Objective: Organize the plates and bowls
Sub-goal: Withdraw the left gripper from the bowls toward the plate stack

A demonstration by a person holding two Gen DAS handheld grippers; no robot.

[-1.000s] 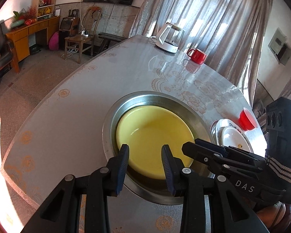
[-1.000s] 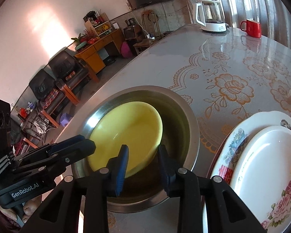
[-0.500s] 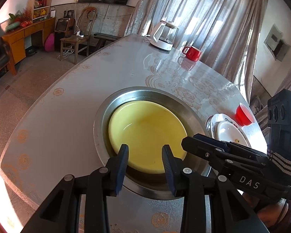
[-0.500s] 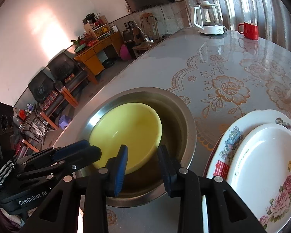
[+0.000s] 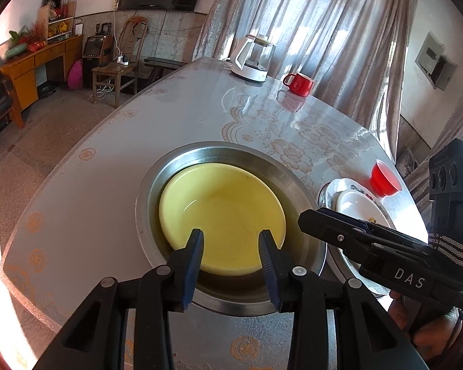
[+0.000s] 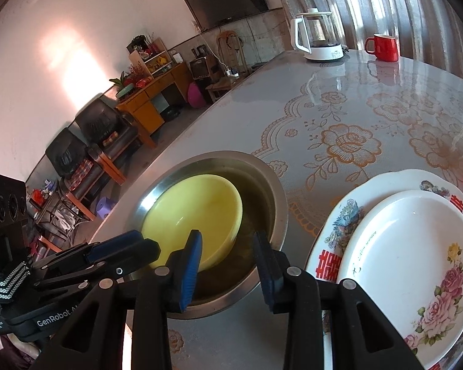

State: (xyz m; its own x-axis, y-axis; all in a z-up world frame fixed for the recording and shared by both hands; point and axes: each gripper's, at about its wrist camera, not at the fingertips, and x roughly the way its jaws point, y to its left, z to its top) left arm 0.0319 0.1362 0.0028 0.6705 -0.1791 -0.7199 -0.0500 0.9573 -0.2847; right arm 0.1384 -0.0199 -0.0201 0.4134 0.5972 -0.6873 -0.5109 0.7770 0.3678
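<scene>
Hovering, left tongs [image 5: 231, 254]: spread, empty, over the near rim of the yellow bowl [image 5: 222, 212].
Yellow bowl: nested inside the steel basin [image 5: 231, 151] on the floral surface [image 5: 108, 191].
Right tongs [image 6: 227, 262]: spread, empty, above the basin's near edge, just beside the left tongs.
Plates: small white plate [image 6: 410, 262] stacked on patterned plate [image 6: 348, 212], right of the basin.
Far right: red cup [image 5: 384, 178] beyond the plates.
</scene>
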